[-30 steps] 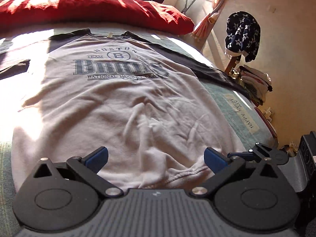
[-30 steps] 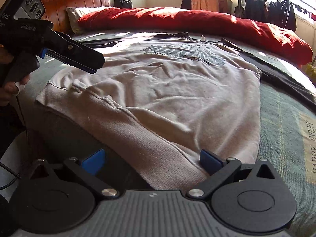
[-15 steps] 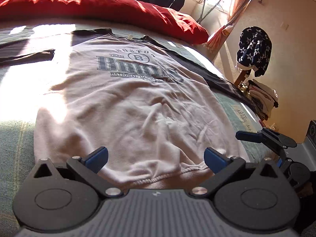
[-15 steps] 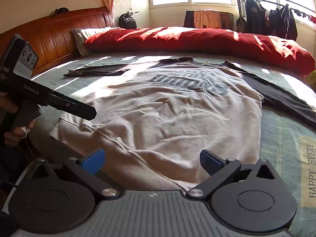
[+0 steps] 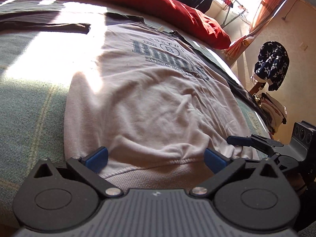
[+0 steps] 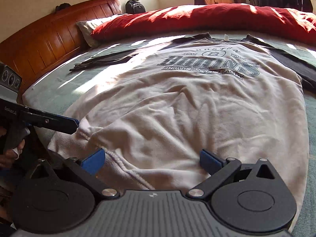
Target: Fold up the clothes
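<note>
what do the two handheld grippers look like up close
Both grippers, left and right, have a ribbed grey body, black disc-shaped hinge plates with silver bolts, and black fingers tipped with blue pads. From the side, the left one has a pistol-style handle, white lettering and a grey block with three round lenses.

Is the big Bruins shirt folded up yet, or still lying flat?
Still spread flat. The shirt lies open on the bed, print showing, both dark sleeves stretched out sideways; only the hem is bunched.

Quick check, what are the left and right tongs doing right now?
Left gripper: open, tongs straddling the sweatshirt hem, holding nothing.
Right gripper: open, at the hem, holding nothing.
</note>
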`<action>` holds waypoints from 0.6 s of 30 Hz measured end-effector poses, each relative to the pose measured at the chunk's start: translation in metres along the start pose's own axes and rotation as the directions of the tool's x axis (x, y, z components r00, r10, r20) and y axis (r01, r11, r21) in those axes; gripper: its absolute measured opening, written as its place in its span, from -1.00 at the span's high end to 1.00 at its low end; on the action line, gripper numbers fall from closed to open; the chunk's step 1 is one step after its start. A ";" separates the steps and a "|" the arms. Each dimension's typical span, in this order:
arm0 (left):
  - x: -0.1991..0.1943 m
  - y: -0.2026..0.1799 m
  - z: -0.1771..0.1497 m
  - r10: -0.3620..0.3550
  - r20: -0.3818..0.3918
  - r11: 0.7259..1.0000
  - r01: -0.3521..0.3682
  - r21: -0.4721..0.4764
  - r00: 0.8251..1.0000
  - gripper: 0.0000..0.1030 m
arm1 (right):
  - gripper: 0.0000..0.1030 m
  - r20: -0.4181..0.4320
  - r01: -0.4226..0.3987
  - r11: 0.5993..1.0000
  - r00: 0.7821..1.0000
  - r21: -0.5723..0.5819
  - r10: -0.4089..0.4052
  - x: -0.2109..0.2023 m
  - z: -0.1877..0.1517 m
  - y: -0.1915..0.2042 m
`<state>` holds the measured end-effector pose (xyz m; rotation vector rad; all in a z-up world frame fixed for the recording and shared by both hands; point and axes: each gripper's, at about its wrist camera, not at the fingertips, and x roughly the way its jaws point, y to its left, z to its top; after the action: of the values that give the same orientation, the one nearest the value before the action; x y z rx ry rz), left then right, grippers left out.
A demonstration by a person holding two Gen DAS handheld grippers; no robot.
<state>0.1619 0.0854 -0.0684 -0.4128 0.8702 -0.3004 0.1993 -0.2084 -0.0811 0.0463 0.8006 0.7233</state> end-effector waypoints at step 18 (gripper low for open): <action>0.002 -0.003 0.032 0.075 0.043 0.996 -0.077 0.043 0.996 -0.99 | -1.00 0.002 0.040 0.947 0.999 0.317 -0.043 0.037 0.114 -0.192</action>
<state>0.1876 0.0889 -0.0497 -0.3425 0.8350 -0.2394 0.4030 -0.3073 -0.0818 0.3224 0.9010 0.5480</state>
